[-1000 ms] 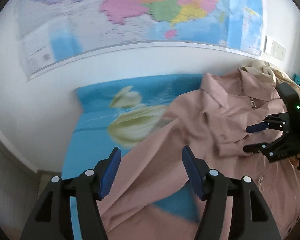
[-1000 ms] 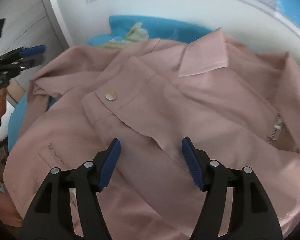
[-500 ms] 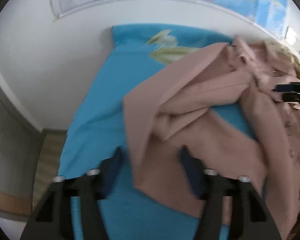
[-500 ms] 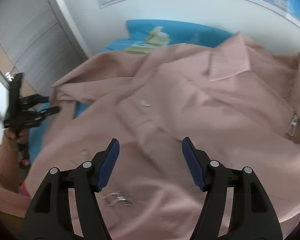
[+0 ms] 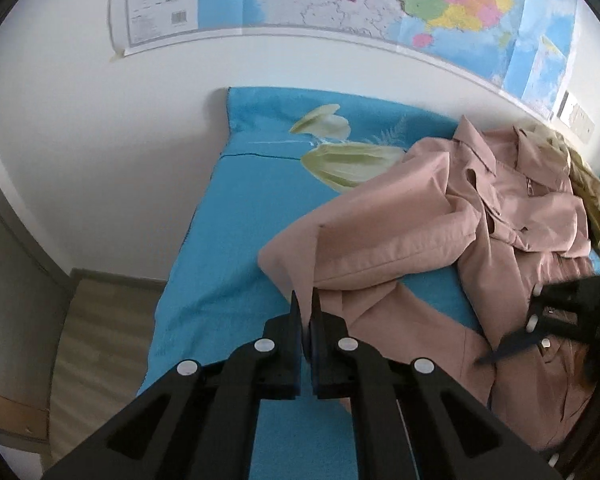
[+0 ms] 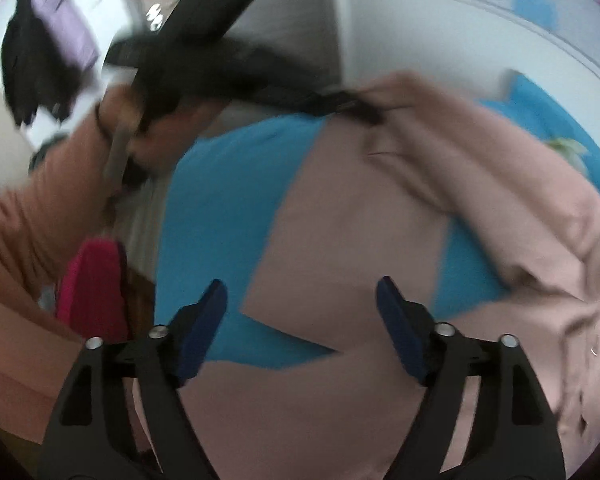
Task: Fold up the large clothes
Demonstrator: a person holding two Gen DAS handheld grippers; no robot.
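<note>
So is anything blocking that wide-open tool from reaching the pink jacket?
Nothing visible. The right tool hangs open directly over the pink fabric jacket, spread on the blue bedsheet. The left tool is already shut on its edge.

The left tongs (image 5: 306,312) are clamped on pink cloth; the right tongs (image 6: 300,316) are spread wide, having just been opening, nothing gripped.

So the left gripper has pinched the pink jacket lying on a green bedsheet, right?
Not quite: the bedsheet is blue, not green, as the left wrist view shows. The left gripper is indeed shut on an edge of the pink jacket.
</note>
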